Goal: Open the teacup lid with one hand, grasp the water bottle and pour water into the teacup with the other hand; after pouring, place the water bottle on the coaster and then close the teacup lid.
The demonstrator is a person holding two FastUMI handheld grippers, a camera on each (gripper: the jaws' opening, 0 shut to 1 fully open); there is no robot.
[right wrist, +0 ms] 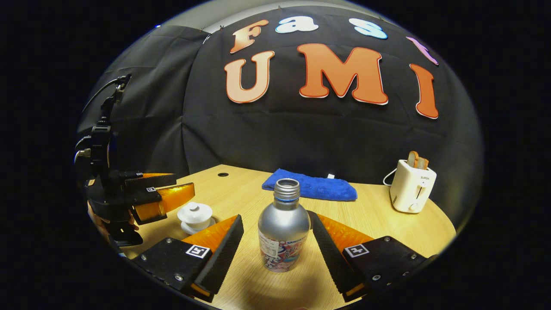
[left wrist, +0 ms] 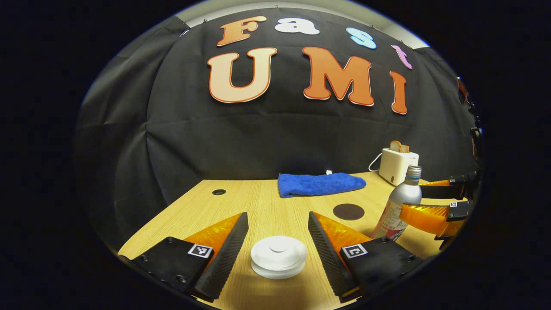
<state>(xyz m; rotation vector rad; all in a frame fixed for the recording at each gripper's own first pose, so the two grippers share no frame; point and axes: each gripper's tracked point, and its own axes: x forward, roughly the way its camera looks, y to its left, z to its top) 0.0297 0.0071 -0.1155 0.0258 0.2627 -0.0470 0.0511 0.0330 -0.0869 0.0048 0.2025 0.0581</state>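
On the desk (left wrist: 267, 202), the left gripper (left wrist: 277, 241) spreads open jaws around the lidded teacup (left wrist: 279, 257); the right gripper (right wrist: 277, 241), jaws open, flanks the uncapped bottle (right wrist: 283, 230), touching neither.

Your teacup (left wrist: 279, 257) sits near the tabletop's (left wrist: 267, 202) front edge, between the left gripper's (left wrist: 277, 241) fingers. The bottle (right wrist: 283, 226) stands to its right, coaster (left wrist: 348, 211) behind them. Towel (right wrist: 311, 187) lies along the back edge, toaster (right wrist: 412, 185) at the back right corner.
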